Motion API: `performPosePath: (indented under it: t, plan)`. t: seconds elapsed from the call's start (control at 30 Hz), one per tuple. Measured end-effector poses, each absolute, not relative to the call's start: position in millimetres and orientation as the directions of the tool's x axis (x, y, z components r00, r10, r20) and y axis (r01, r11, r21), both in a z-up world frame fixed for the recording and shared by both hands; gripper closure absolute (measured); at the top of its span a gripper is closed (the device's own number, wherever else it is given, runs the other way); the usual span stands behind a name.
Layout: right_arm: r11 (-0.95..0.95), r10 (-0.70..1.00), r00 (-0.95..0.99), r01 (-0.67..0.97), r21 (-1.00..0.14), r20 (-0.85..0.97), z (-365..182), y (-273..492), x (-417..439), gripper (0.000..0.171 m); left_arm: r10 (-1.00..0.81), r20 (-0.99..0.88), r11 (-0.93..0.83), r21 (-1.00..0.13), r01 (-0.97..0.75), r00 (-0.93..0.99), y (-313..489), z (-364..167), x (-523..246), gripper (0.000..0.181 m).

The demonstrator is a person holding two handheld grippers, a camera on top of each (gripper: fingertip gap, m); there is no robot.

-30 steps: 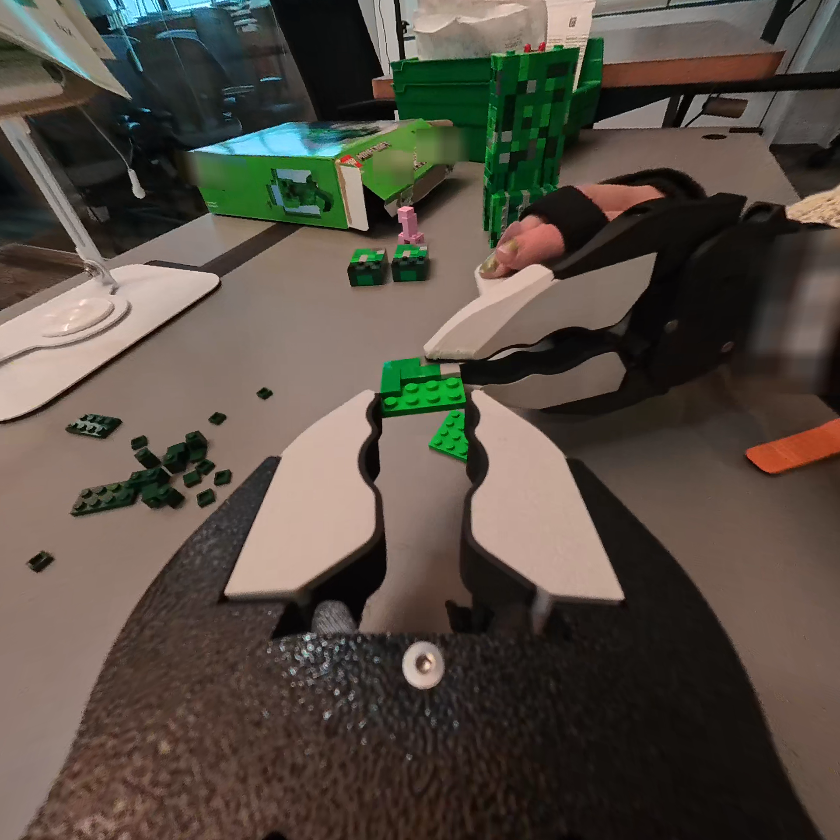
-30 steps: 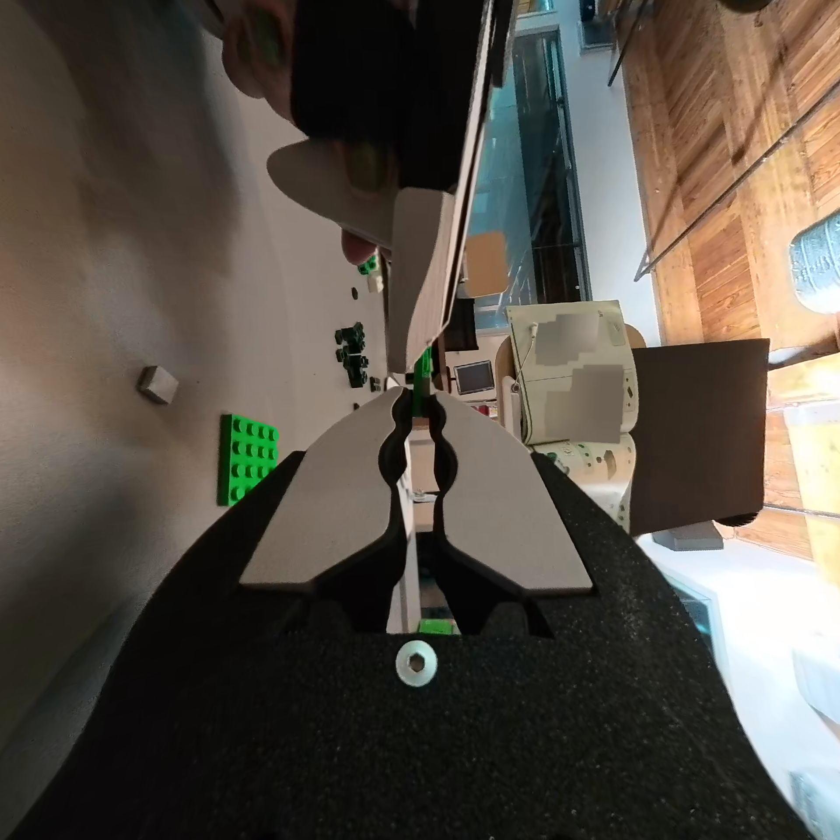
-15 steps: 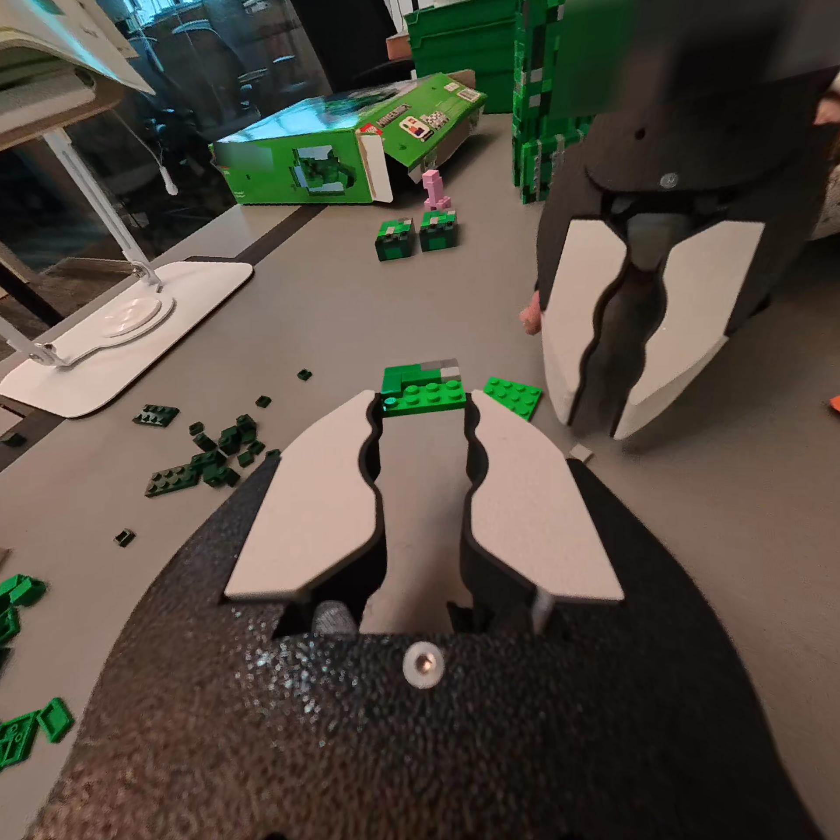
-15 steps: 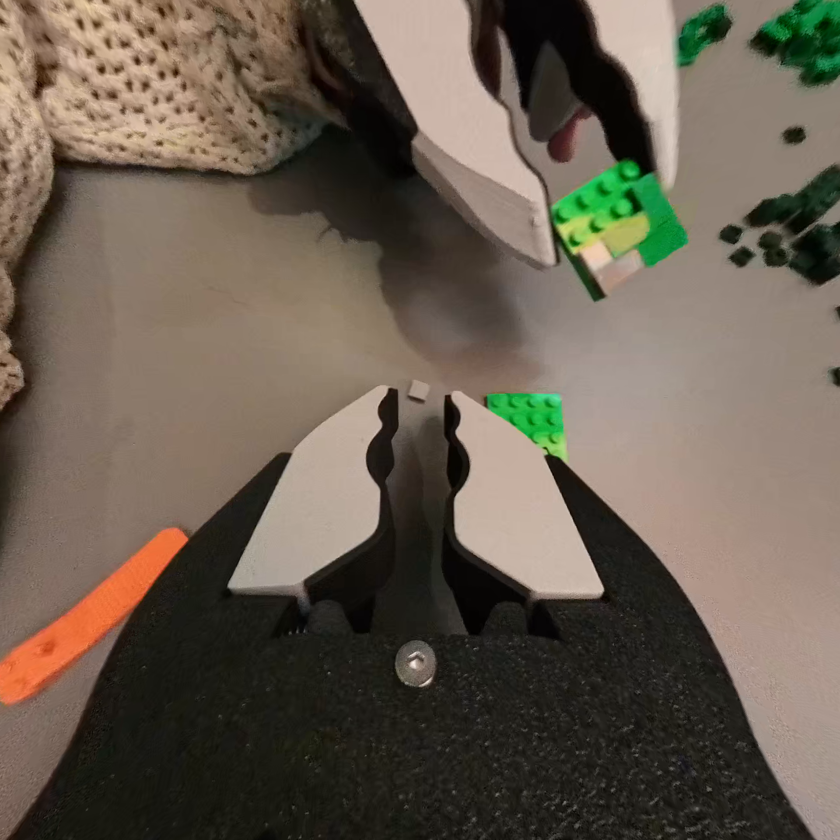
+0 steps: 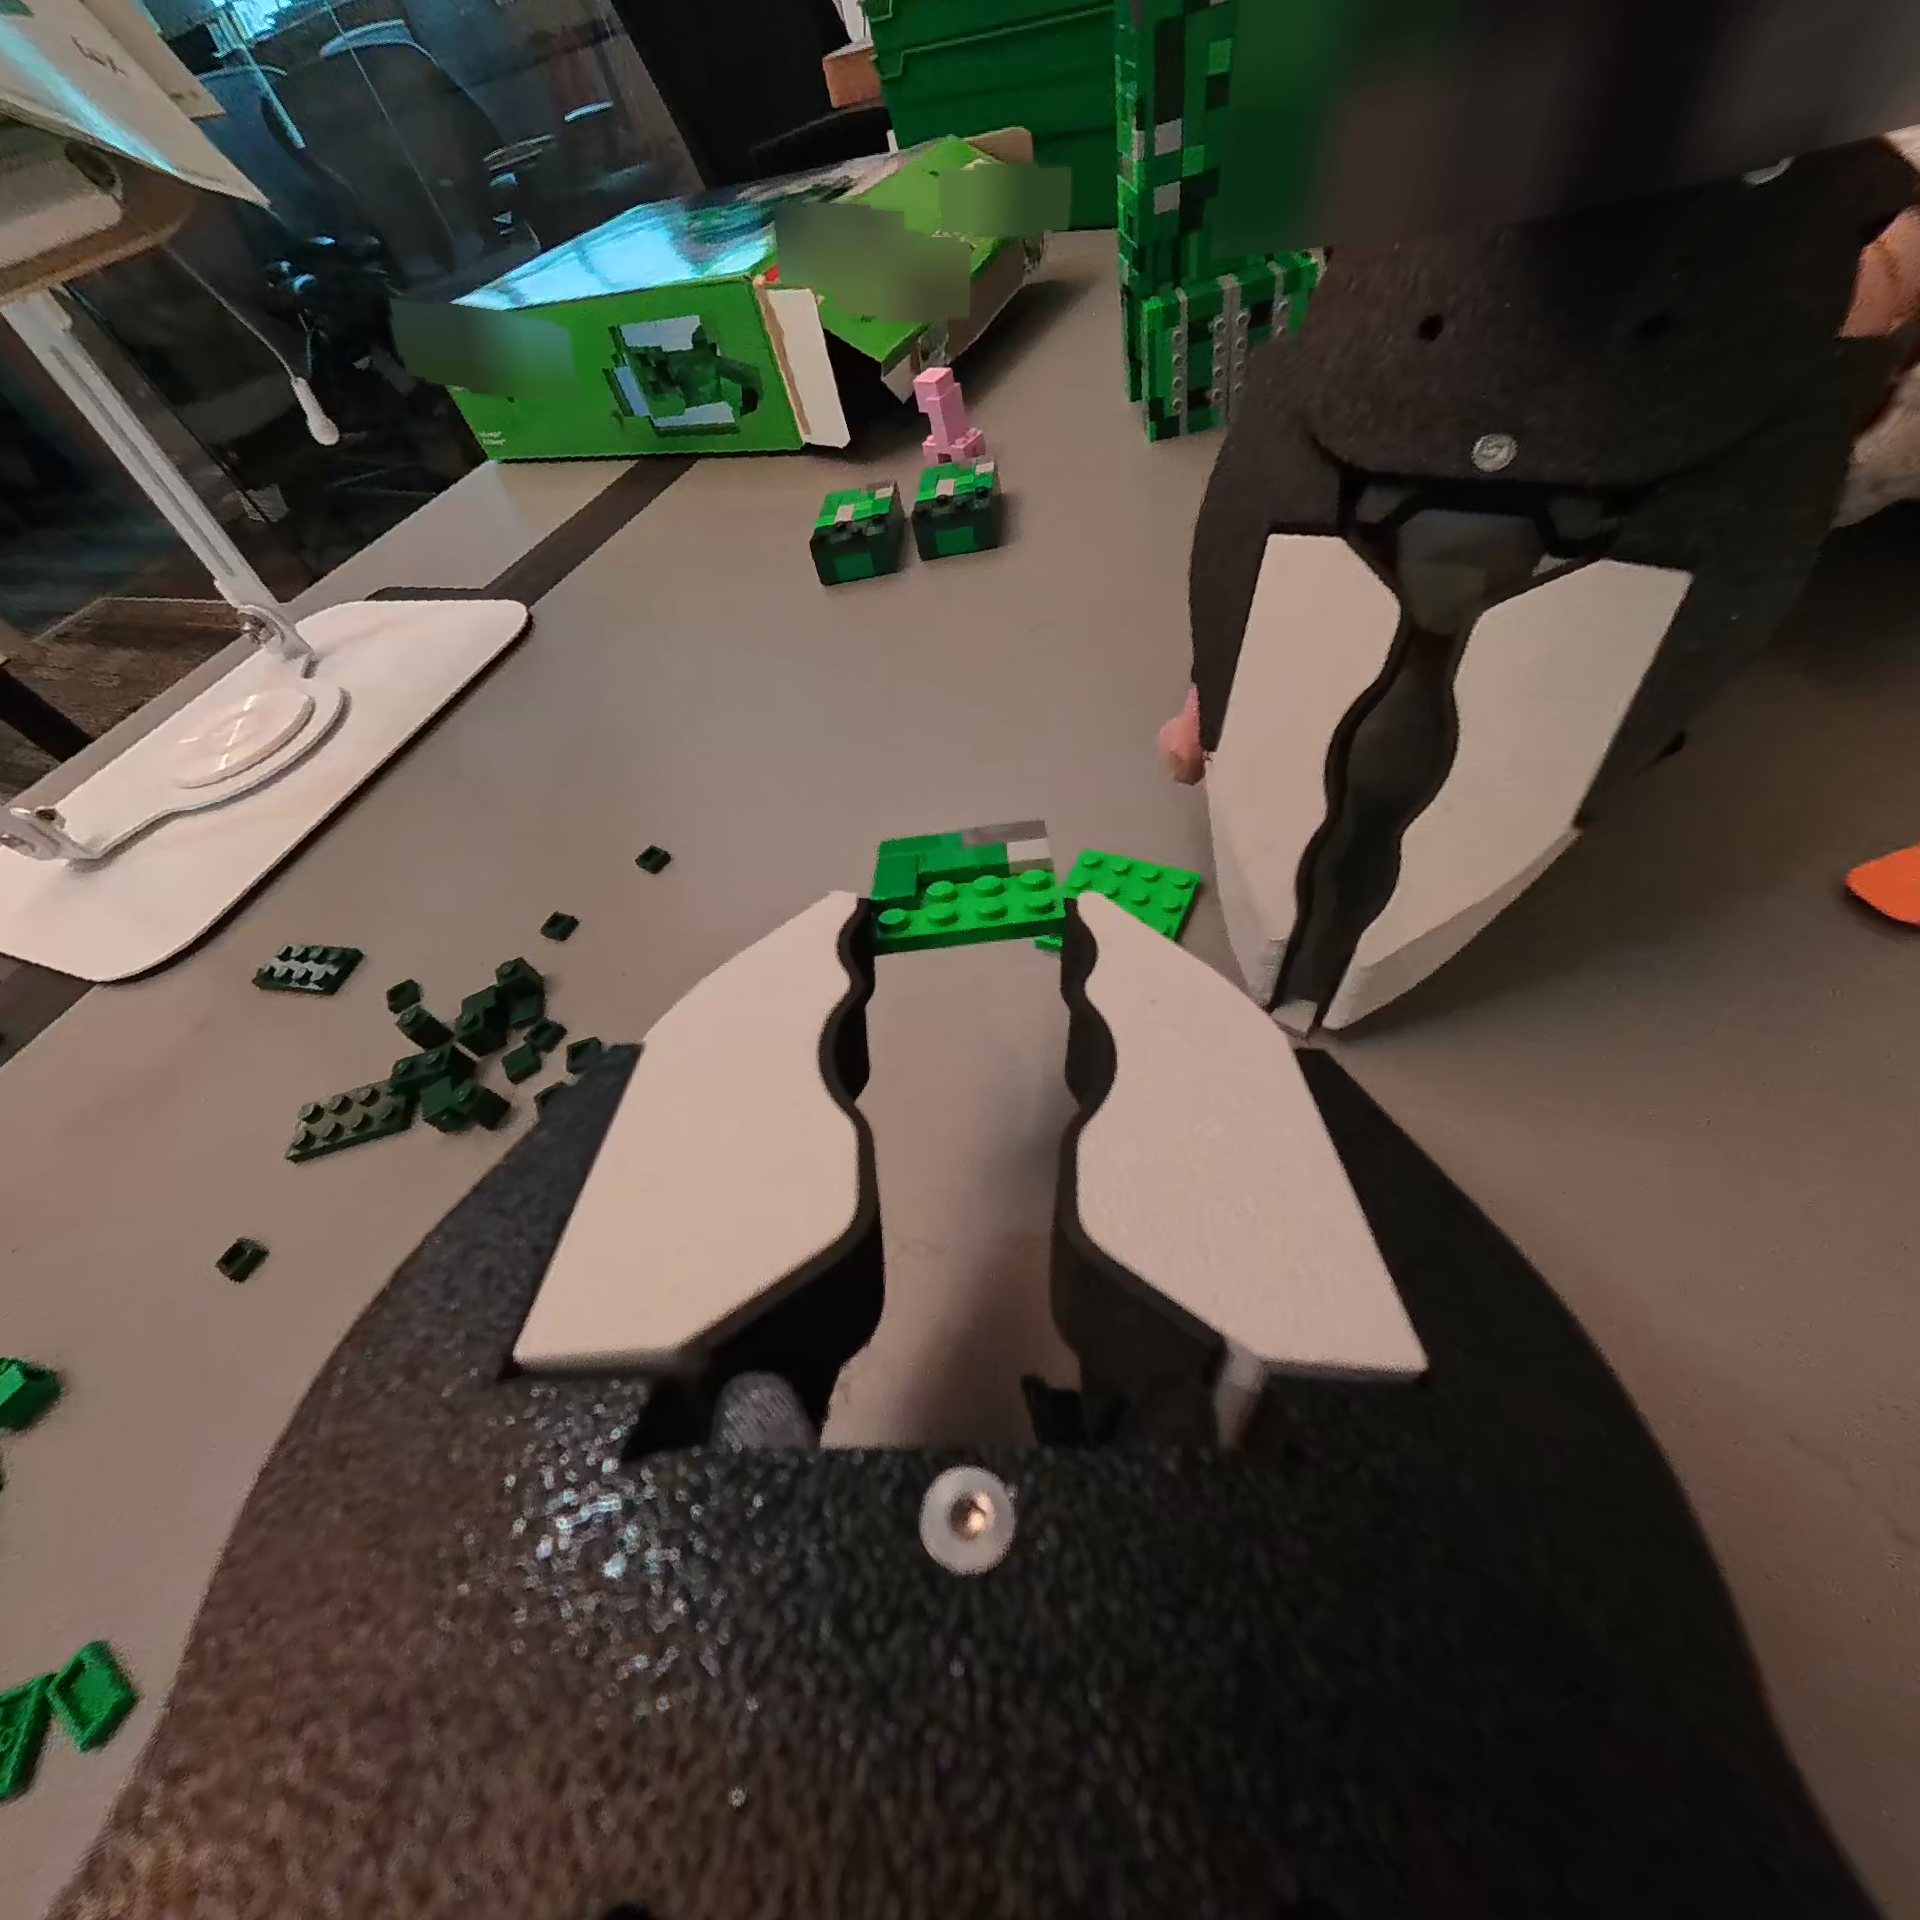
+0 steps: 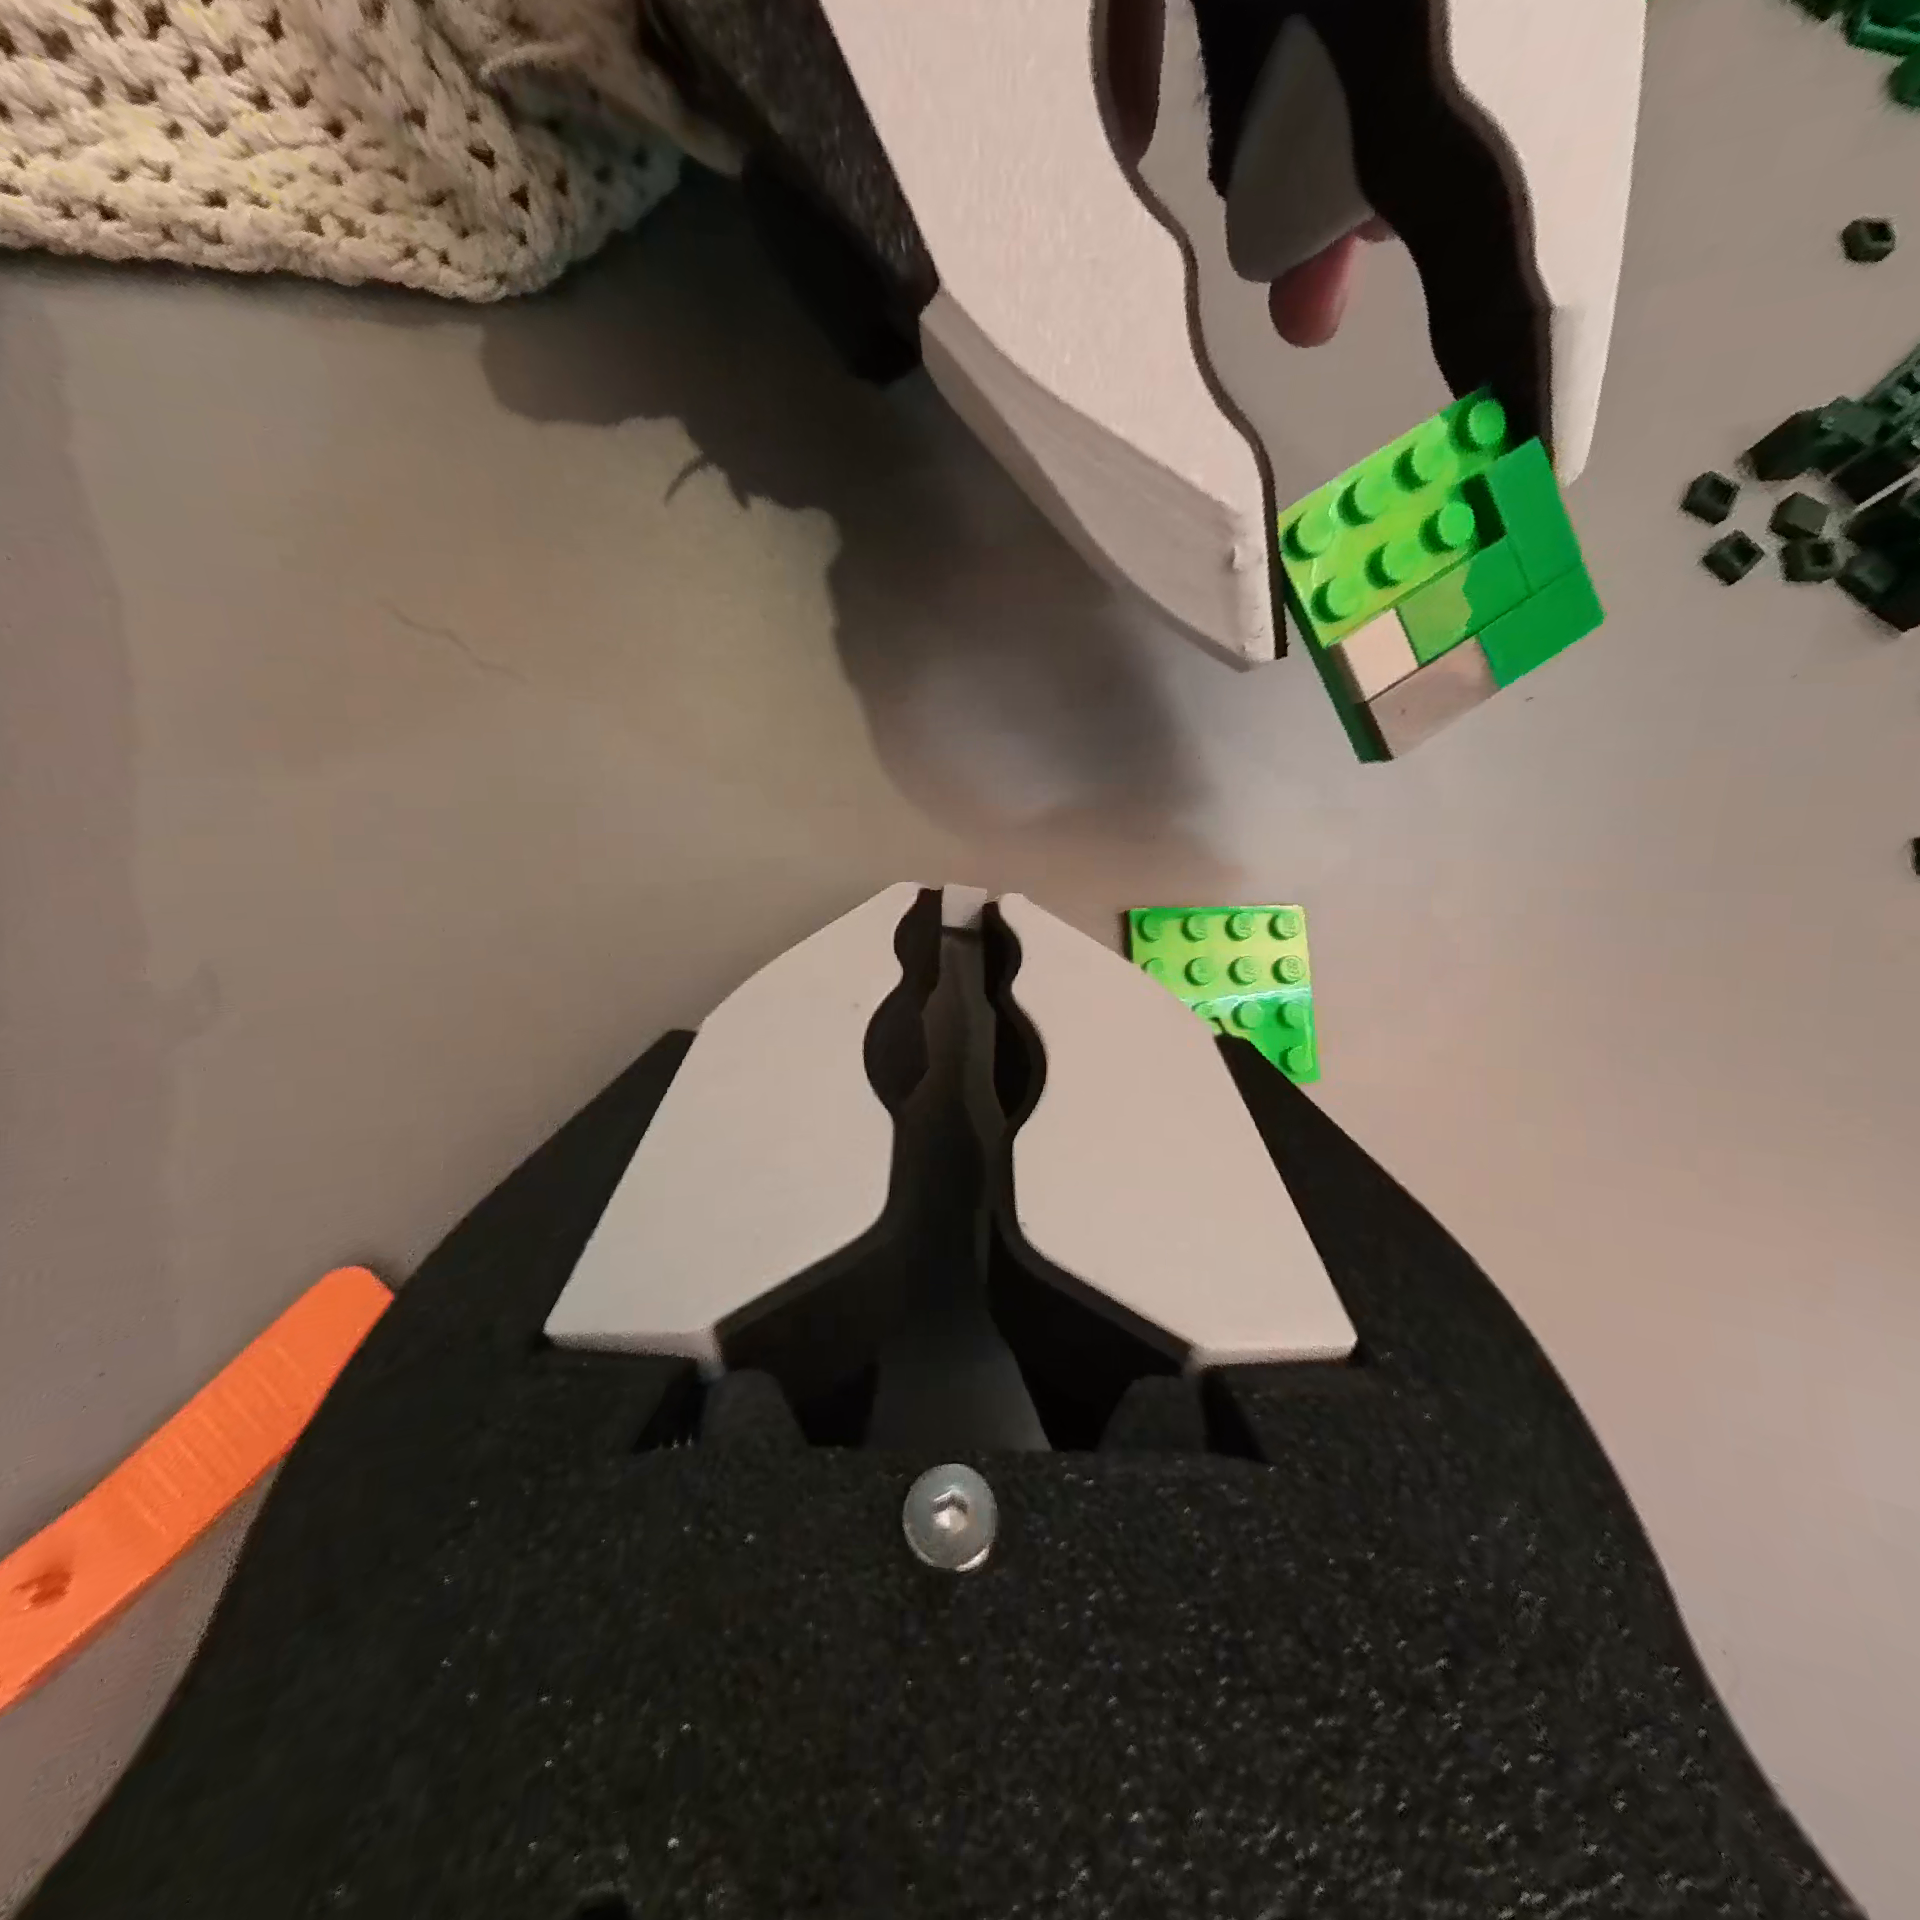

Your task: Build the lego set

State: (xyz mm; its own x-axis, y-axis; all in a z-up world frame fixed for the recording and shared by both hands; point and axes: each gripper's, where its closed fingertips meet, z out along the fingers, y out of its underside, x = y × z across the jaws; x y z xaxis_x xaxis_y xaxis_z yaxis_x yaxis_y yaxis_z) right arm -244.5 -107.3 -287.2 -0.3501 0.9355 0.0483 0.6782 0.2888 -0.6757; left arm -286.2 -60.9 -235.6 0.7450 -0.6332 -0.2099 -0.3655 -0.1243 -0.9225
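Observation:
My left gripper (image 5: pixel 966 914) is shut on a small green plate assembly (image 5: pixel 966 894) with grey tiles at its far corner, and holds it above the table. From the right wrist view the left gripper (image 6: pixel 1413 540) and the assembly (image 6: pixel 1455 592) show at the upper right. My right gripper (image 6: pixel 961 920) points down at the grey table, its jaws closed on a small grey tile (image 6: pixel 961 904). It stands just right of the assembly in the left wrist view (image 5: pixel 1299 1013). A bright green plate (image 6: pixel 1236 977) lies flat beside the right fingertips, and it also shows in the left wrist view (image 5: pixel 1138 888).
A pile of dark green pieces (image 5: pixel 447 1049) lies at the left. Farther back are two small green blocks (image 5: pixel 904 520), a pink figure (image 5: pixel 948 416), an open green box (image 5: pixel 644 364) and a tall green build (image 5: pixel 1195 208). A white lamp base (image 5: pixel 239 717) sits far left. An orange tool (image 6: pixel 177 1455) lies on the table.
My right gripper left the assembly, turned down to the table and closed on the small grey tile. My left gripper kept hold of the assembly and barely moved.

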Motion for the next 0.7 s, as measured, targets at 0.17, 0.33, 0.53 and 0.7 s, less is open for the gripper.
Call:
performPosePath:
  t: [0.17,0.33,0.53,0.7]
  plan:
    - [0.326,0.881,-0.472,0.554,-0.766,0.033,-261,-118,-235,0.164,-0.75,-0.159,-0.147,-0.906,-0.397,0.642,-76,-245,-270,0.146]
    - [0.335,0.884,-0.448,0.409,-0.849,0.133,-236,-110,-241,0.164,-0.87,-0.125,-0.118,-0.886,-0.448,0.477,-101,-252,-248,0.146]
    - [0.384,0.861,-0.472,0.356,-0.852,0.19,-244,-117,-248,0.164,-0.909,-0.081,-0.122,-0.885,-0.449,0.408,-113,-254,-239,0.146]
    - [0.36,0.861,-0.481,0.346,-0.866,0.166,-243,-118,-247,0.164,-0.916,-0.07,-0.122,-0.89,-0.44,0.396,-115,-252,-239,0.146]
